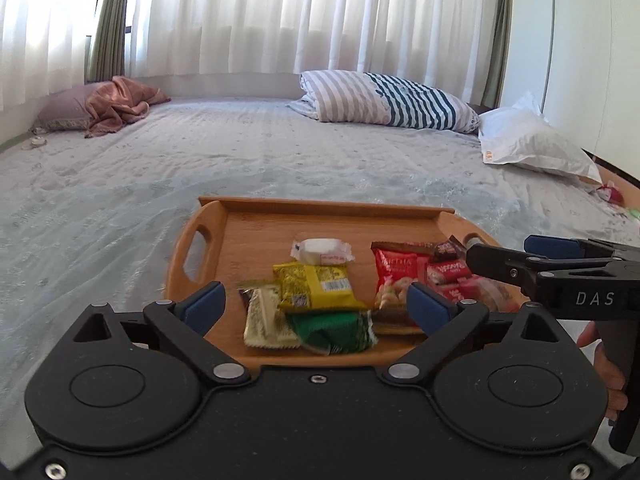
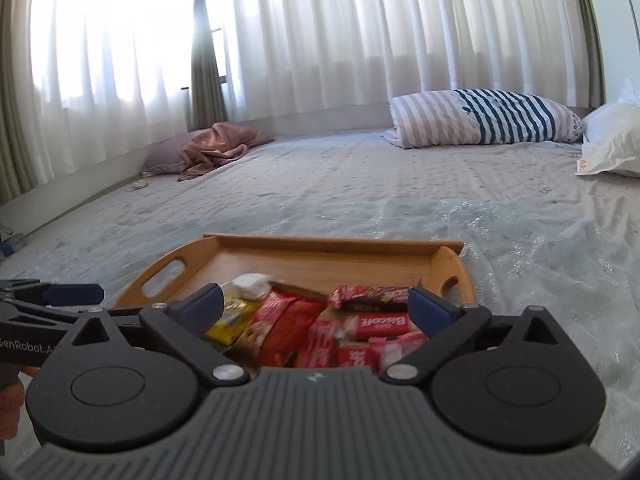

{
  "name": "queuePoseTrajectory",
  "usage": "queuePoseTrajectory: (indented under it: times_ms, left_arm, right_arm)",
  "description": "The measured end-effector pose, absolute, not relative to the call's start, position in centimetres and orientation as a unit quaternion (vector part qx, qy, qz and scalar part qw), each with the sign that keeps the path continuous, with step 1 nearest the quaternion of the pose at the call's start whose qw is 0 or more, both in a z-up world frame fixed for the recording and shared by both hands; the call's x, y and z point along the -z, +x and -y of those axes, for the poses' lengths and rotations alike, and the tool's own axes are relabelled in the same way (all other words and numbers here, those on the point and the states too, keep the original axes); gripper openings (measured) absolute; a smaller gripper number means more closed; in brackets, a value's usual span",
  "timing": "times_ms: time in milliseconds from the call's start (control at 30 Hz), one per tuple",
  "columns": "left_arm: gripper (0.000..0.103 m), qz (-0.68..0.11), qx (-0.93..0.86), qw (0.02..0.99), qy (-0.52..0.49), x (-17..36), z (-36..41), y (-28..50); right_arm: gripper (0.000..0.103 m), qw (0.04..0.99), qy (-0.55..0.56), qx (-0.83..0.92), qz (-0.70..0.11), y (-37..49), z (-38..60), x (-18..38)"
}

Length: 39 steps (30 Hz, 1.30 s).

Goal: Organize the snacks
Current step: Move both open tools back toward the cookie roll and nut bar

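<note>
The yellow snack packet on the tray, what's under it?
The yellow packet overlaps a cream packet and a green packet on the wooden tray. Anything beneath those is hidden.

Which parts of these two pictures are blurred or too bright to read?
Left wrist view: the green packet is smeared, the curtains bright but readable. Right wrist view: the window is blown out white, the red packets blur near the camera.

A pale patterned bedspread [image 1: 248, 148] is seen beneath white curtains [image 1: 256, 16]. A striped folded duvet [image 1: 384, 98] lies at one o'clock, a white pillow [image 1: 532, 140] at two o'clock, and a pink blanket [image 1: 120, 102] at ten o'clock.
</note>
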<state>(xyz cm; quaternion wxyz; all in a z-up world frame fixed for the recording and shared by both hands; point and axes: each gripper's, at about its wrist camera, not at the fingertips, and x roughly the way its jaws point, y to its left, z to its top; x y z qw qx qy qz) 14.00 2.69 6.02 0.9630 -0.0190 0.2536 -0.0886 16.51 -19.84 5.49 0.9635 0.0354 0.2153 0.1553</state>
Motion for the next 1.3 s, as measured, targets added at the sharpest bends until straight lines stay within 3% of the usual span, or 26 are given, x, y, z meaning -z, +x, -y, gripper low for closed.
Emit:
queuePoseTrajectory:
  times_ms: [567,1100,1300]
  left_arm:
    - [0.101,-0.228,0.056,0.972,-0.013,-3.1,-5.9,5.1]
    - [0.101,-0.258,-0.012,0.966,-0.019,0.5,-8.5,5.1]
    - [0.101,-0.268,-0.027,0.963,-0.031,1.1,-8.6,5.7]
  right_arm:
    - [0.103,0.955,0.003,-0.166,-0.245,10.2,15.8,-1.3]
    - [0.103,0.957,-0.024,-0.161,-0.24,8.7,13.9,1.0]
    - [0.093,0.954,-0.046,-0.181,-0.236,8.3,13.3,1.4]
